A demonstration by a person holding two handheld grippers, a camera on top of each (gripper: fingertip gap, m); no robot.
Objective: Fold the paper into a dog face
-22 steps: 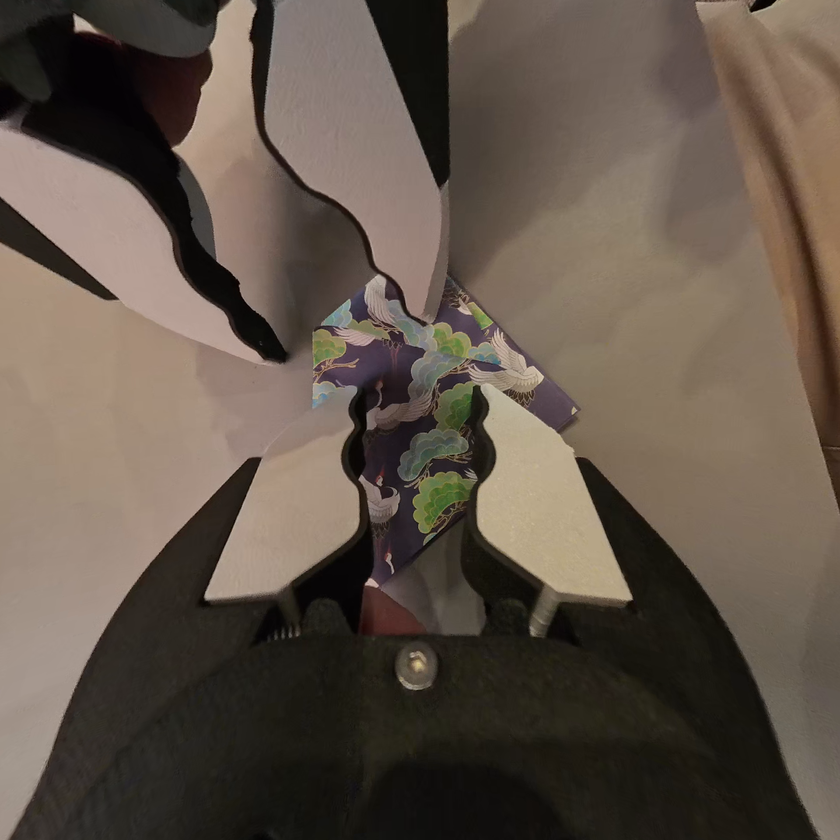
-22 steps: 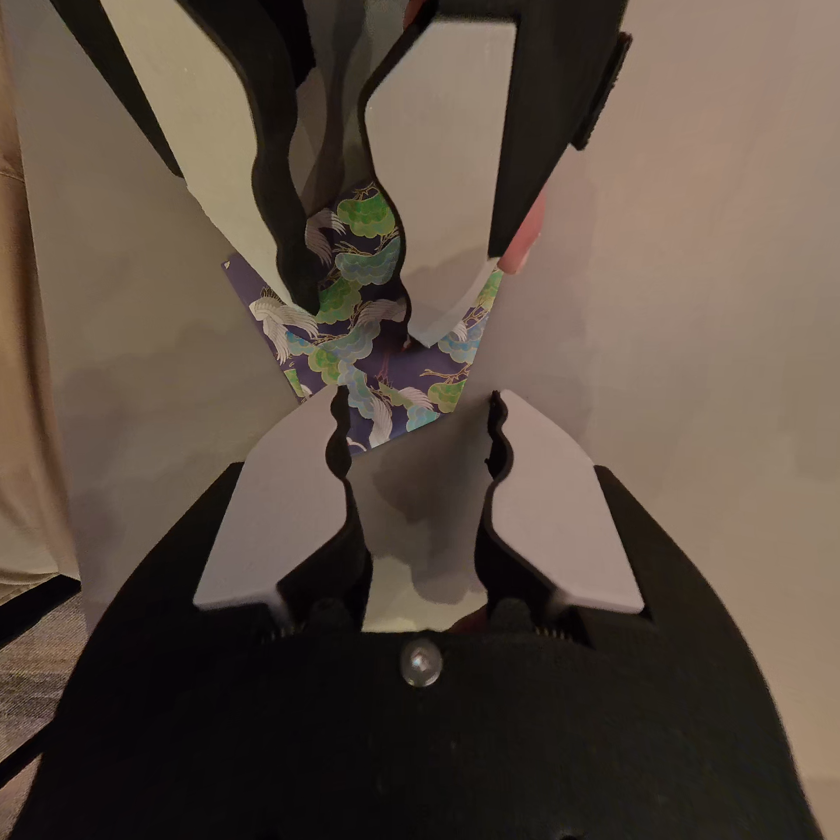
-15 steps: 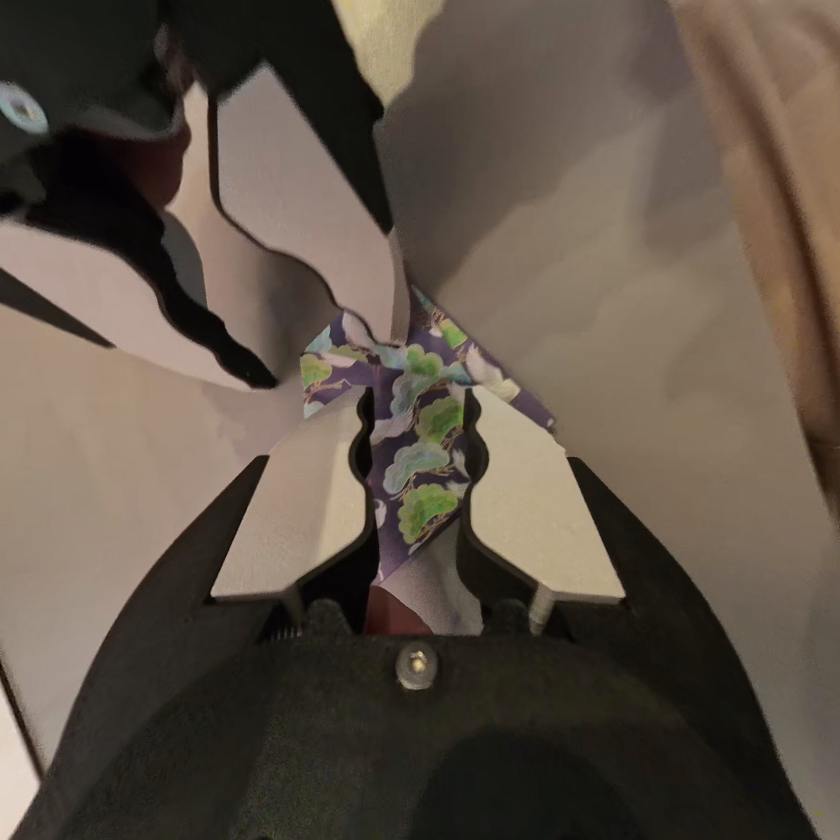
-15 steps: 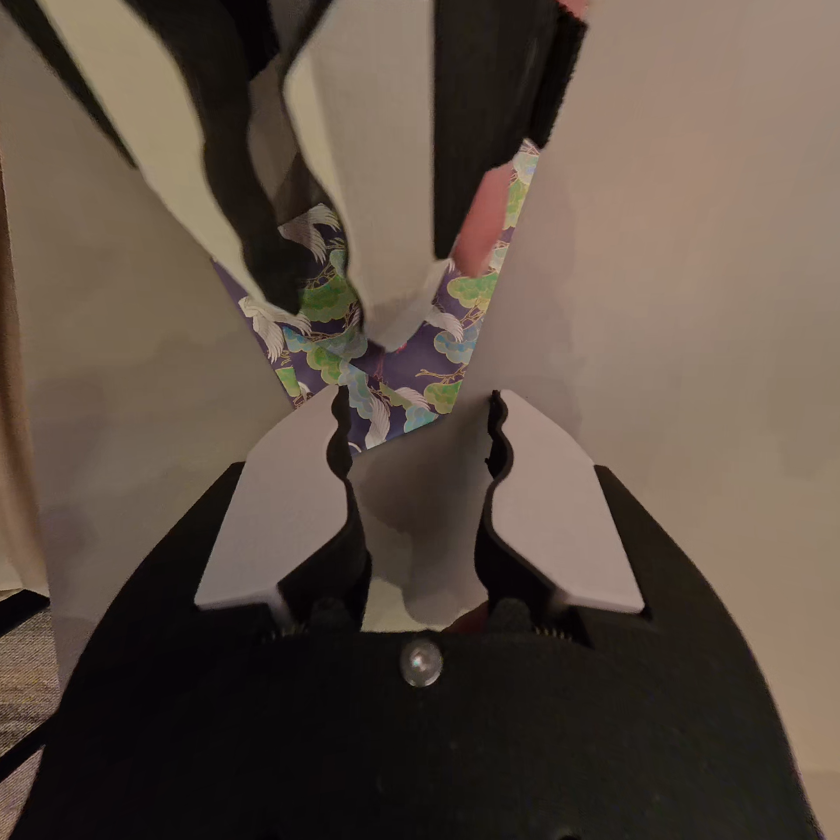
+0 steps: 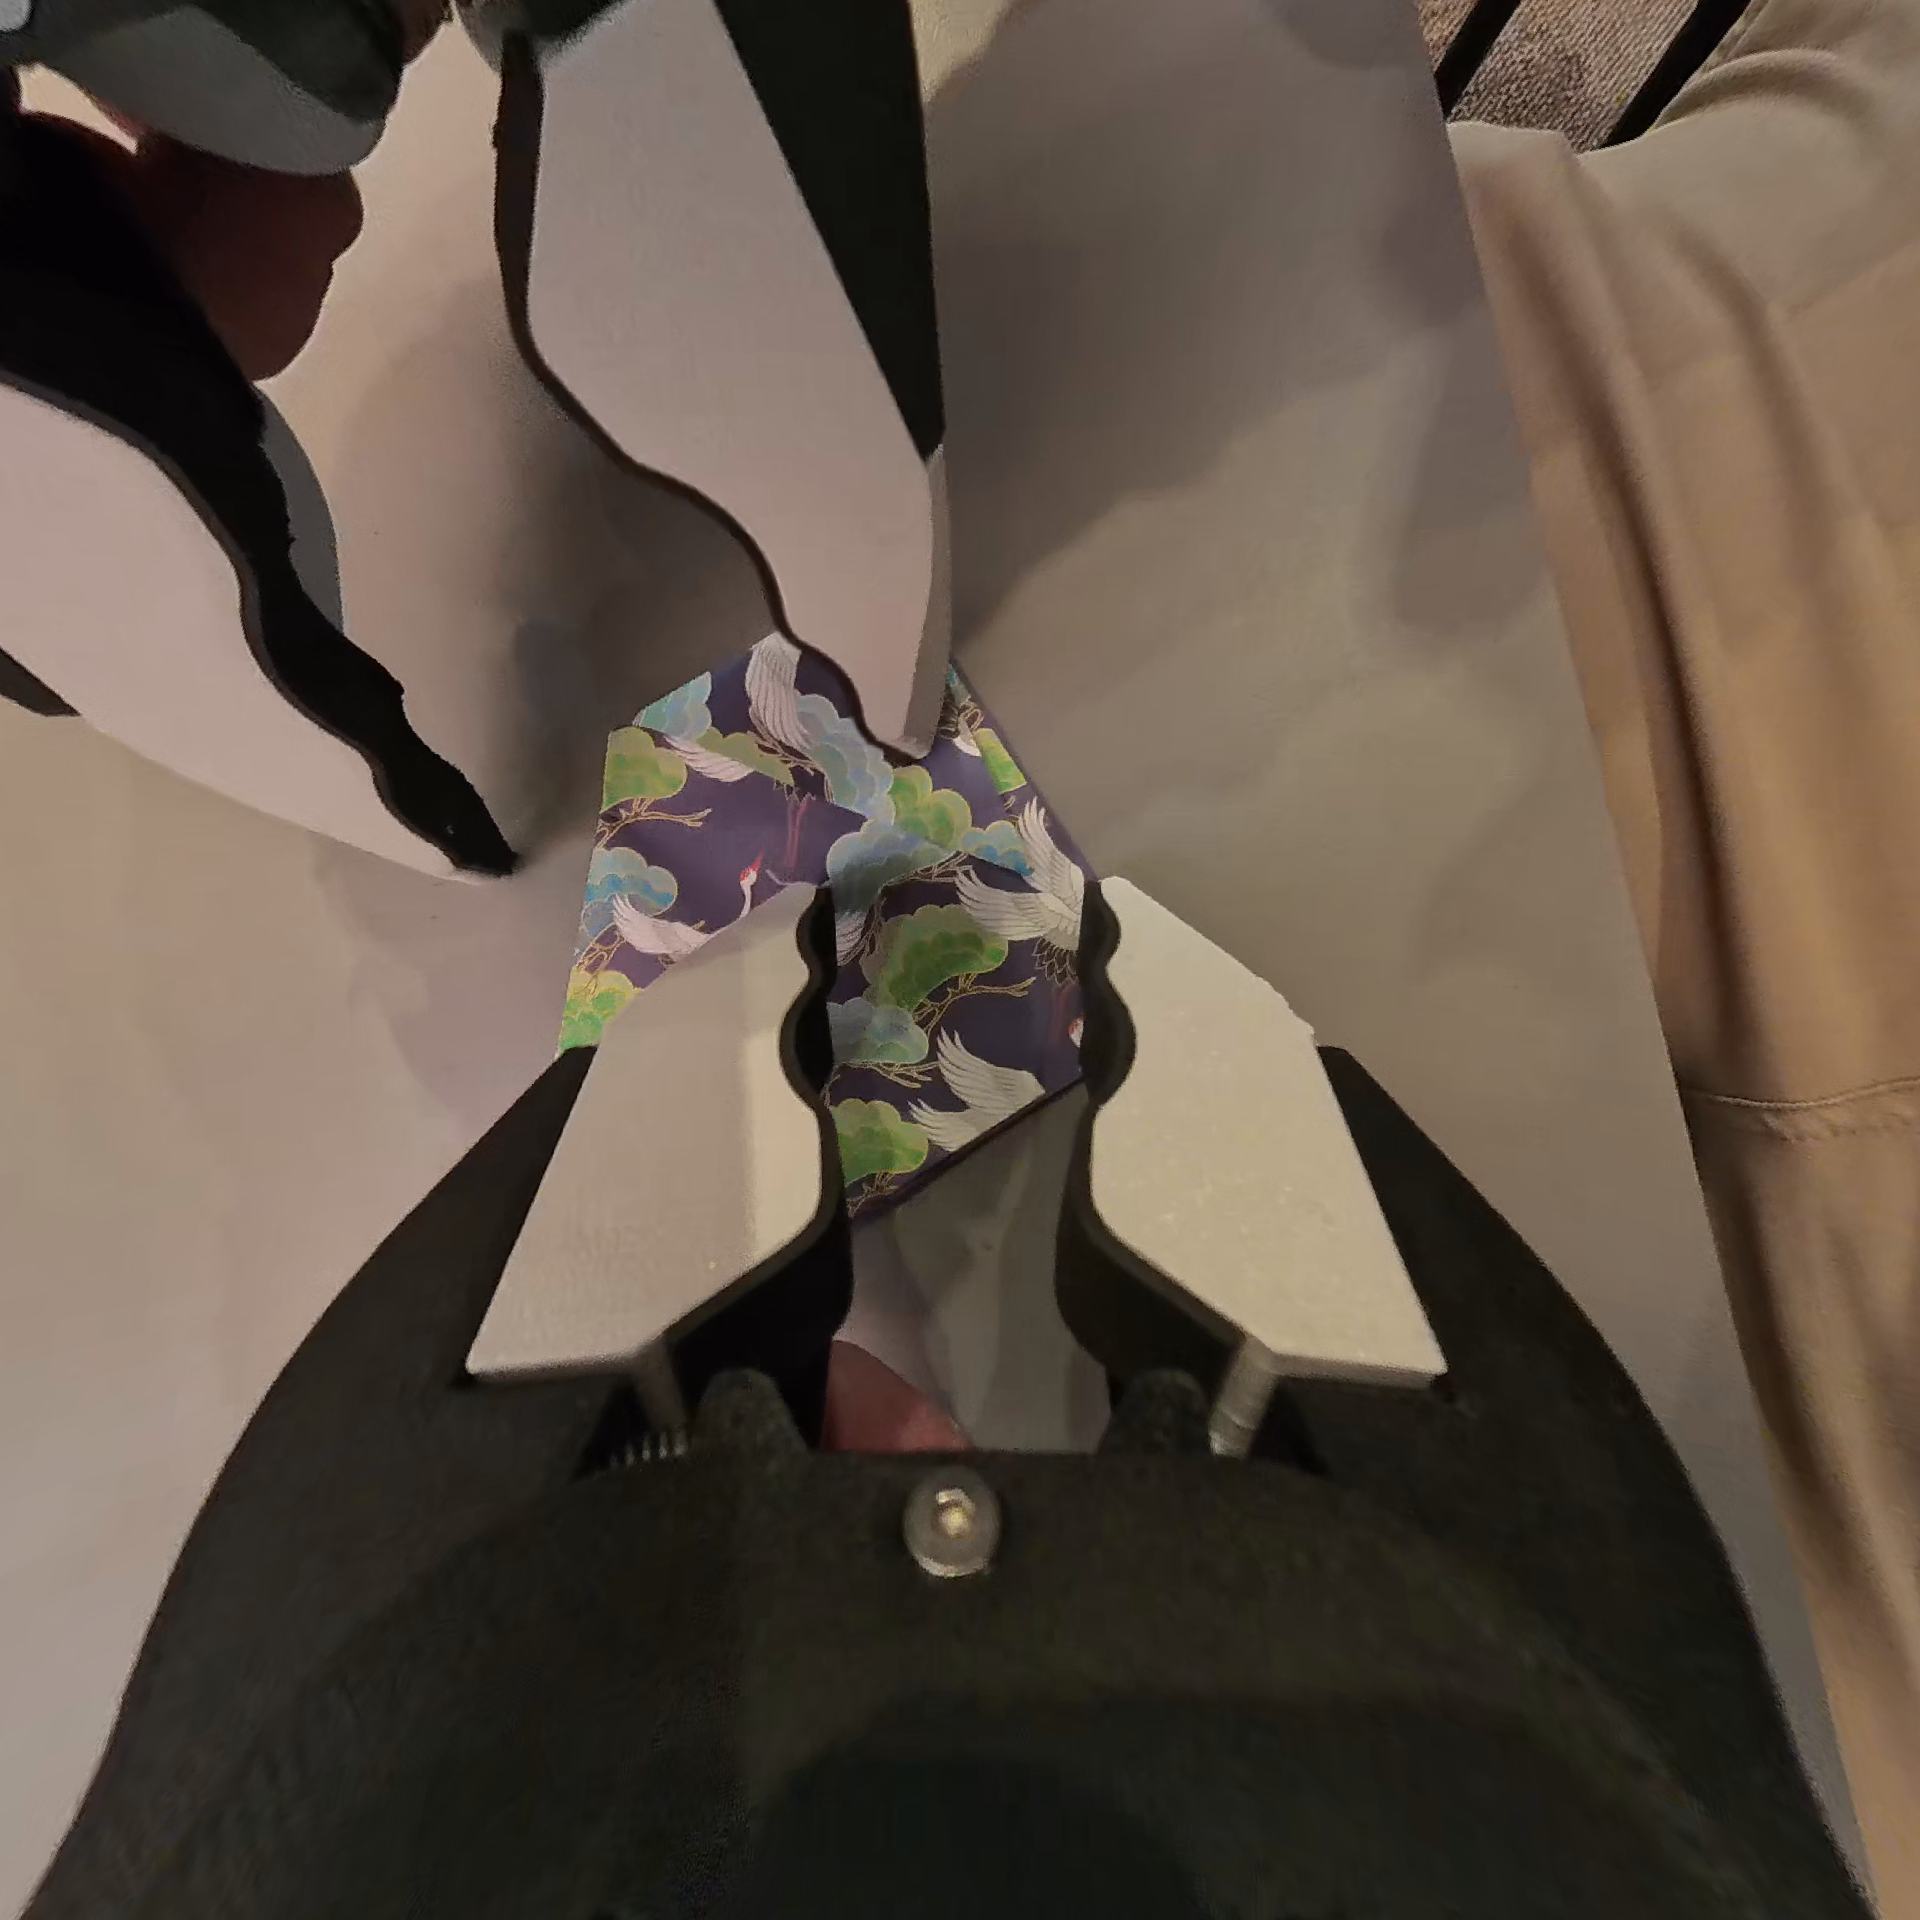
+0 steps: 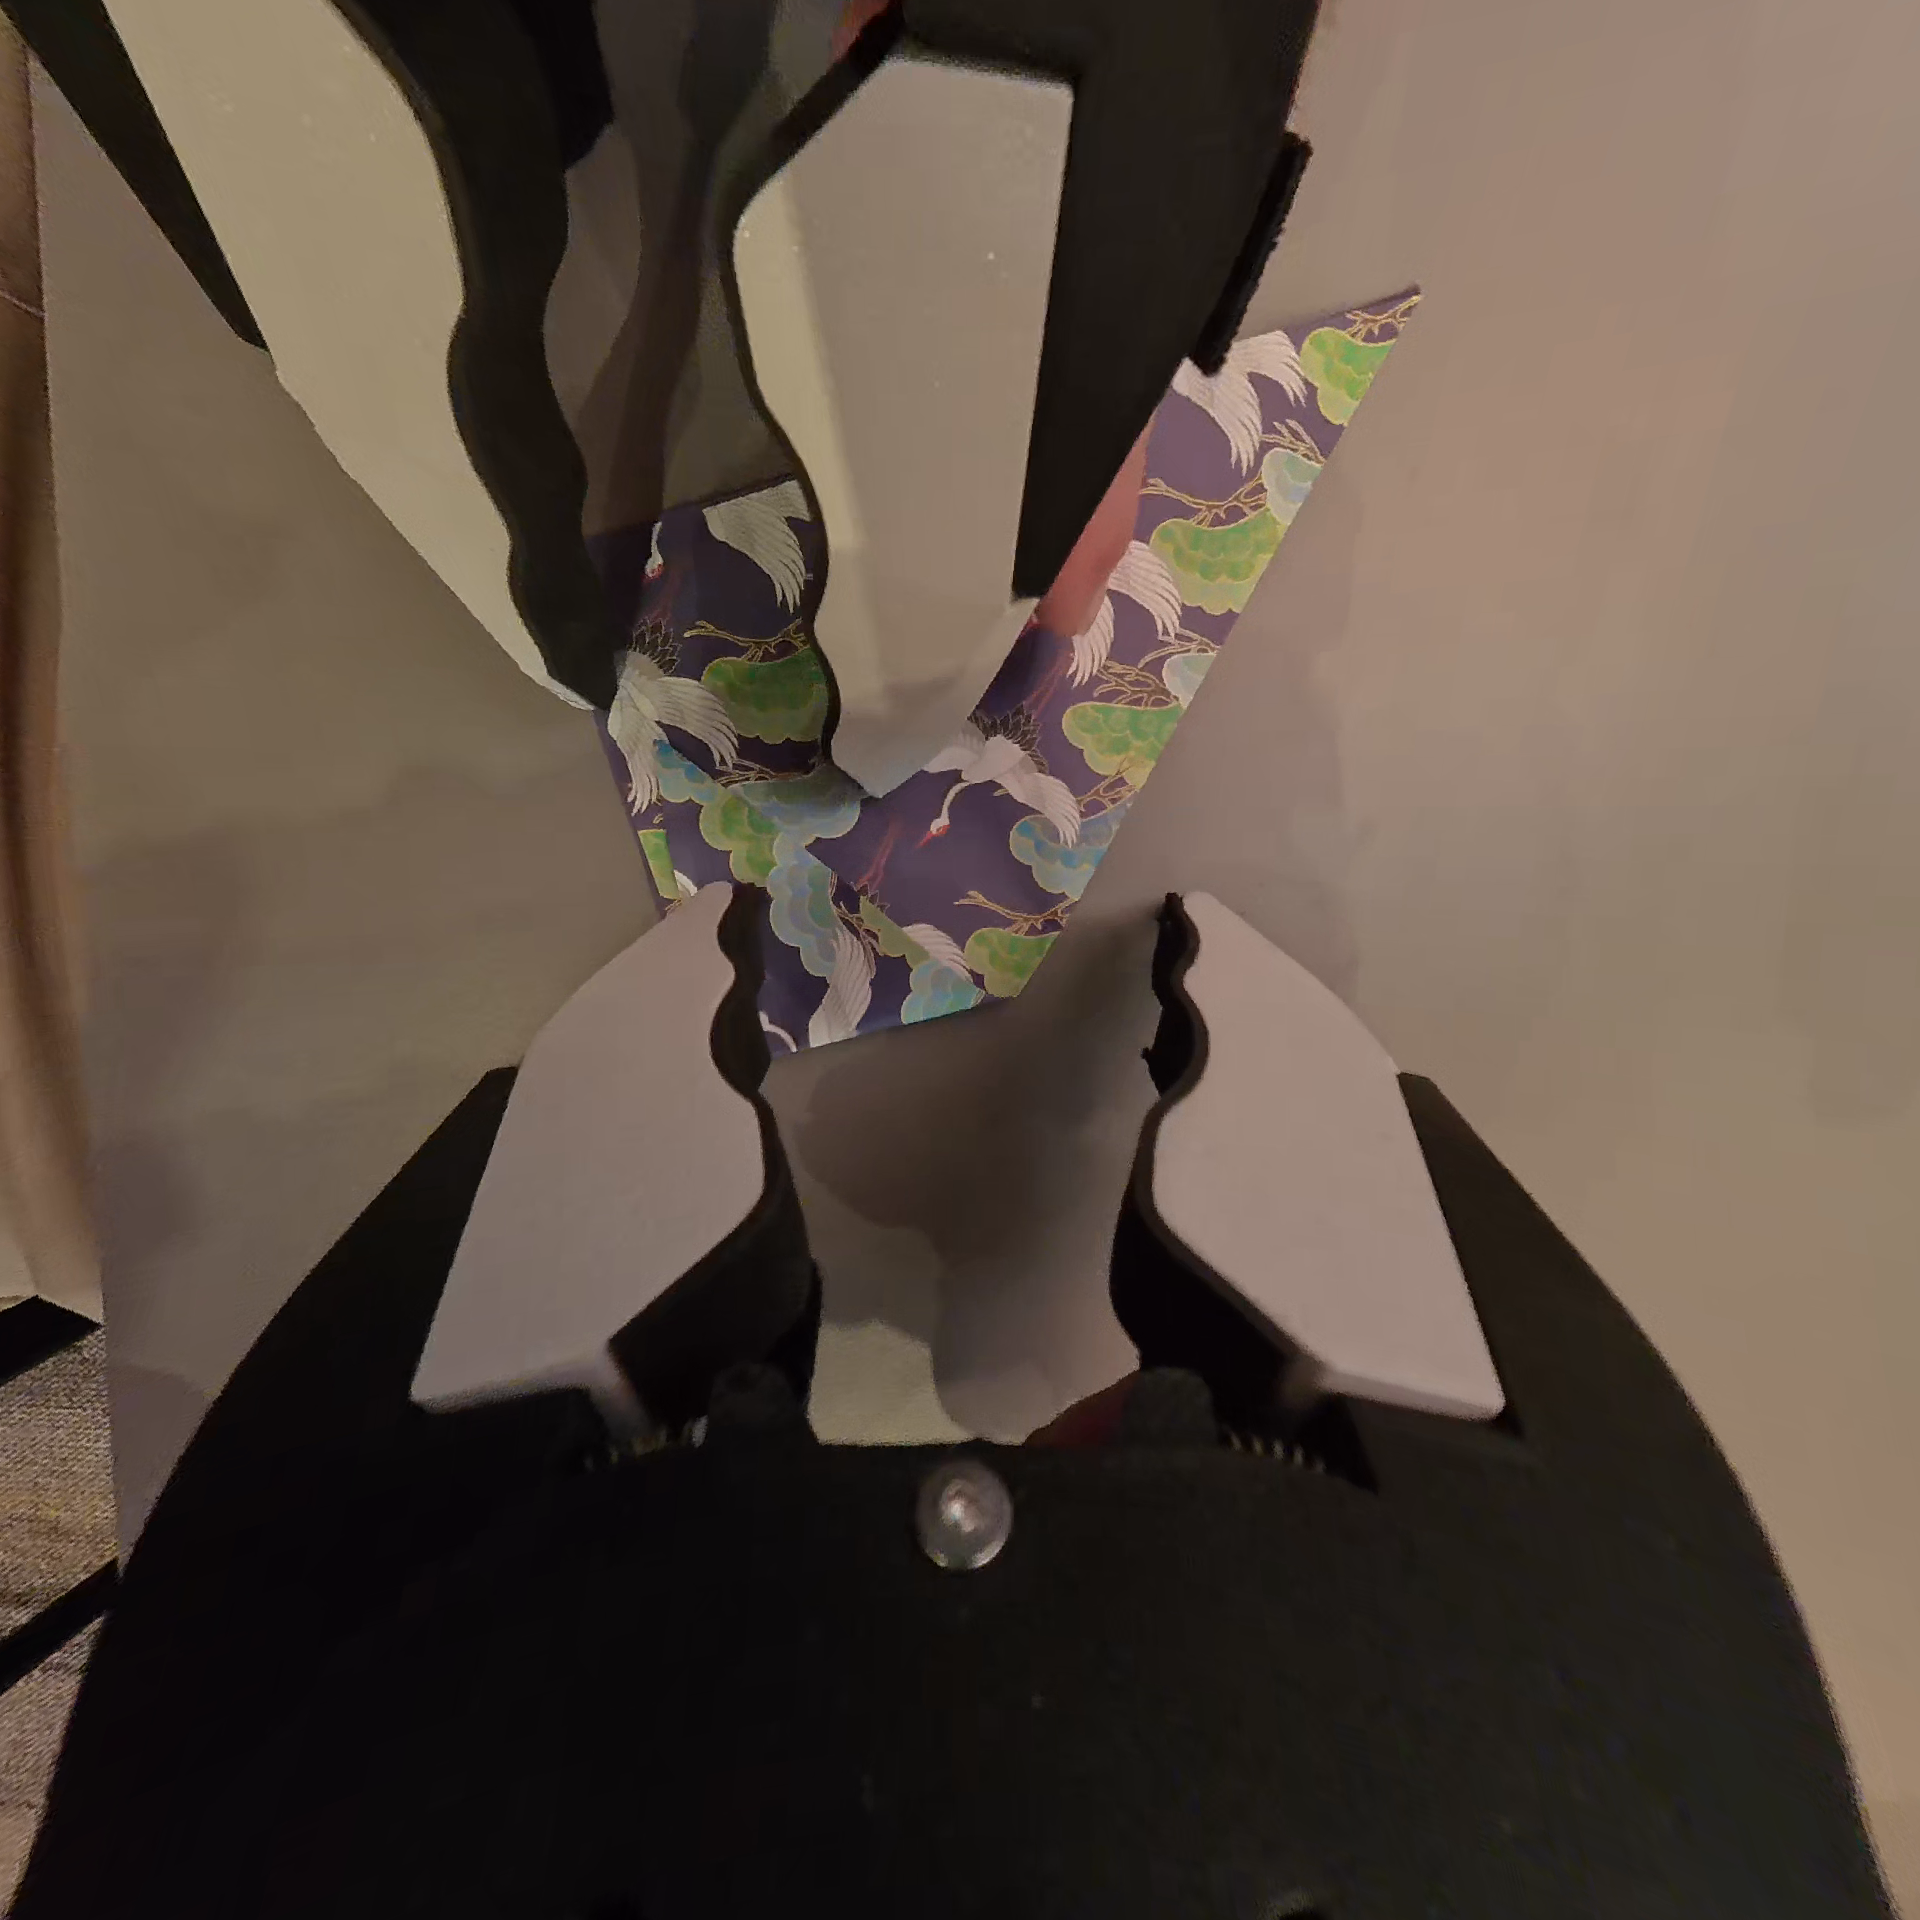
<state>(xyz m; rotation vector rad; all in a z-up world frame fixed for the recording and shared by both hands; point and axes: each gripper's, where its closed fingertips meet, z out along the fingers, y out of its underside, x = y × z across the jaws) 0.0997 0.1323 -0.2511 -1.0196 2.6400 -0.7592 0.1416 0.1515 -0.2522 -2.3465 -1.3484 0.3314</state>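
Observation:
The purple origami paper (image 5: 914,977) with cranes and green trees lies folded on the white table (image 5: 187,1091). My left gripper (image 5: 961,902) is open, its fingers straddling the paper from above. My right gripper (image 5: 686,790) comes in from the far side, open, with one fingertip (image 5: 916,727) resting on the paper's far edge. In the right wrist view the paper (image 6: 935,862) lies just past my open right gripper (image 6: 956,909), and a long flap (image 6: 1247,520) runs up to the right beneath the left gripper (image 6: 727,732).
A person's beige sleeve (image 5: 1714,831) lies along the table's right side, and also shows at the left edge of the right wrist view (image 6: 26,727). Grey carpet (image 6: 42,1455) lies beyond the table edge. Bare white table (image 6: 1610,831) surrounds the paper.
The left gripper has shifted over the paper. A long flap now sticks out to the upper right in the right wrist view. More paper shows left of the left finger.

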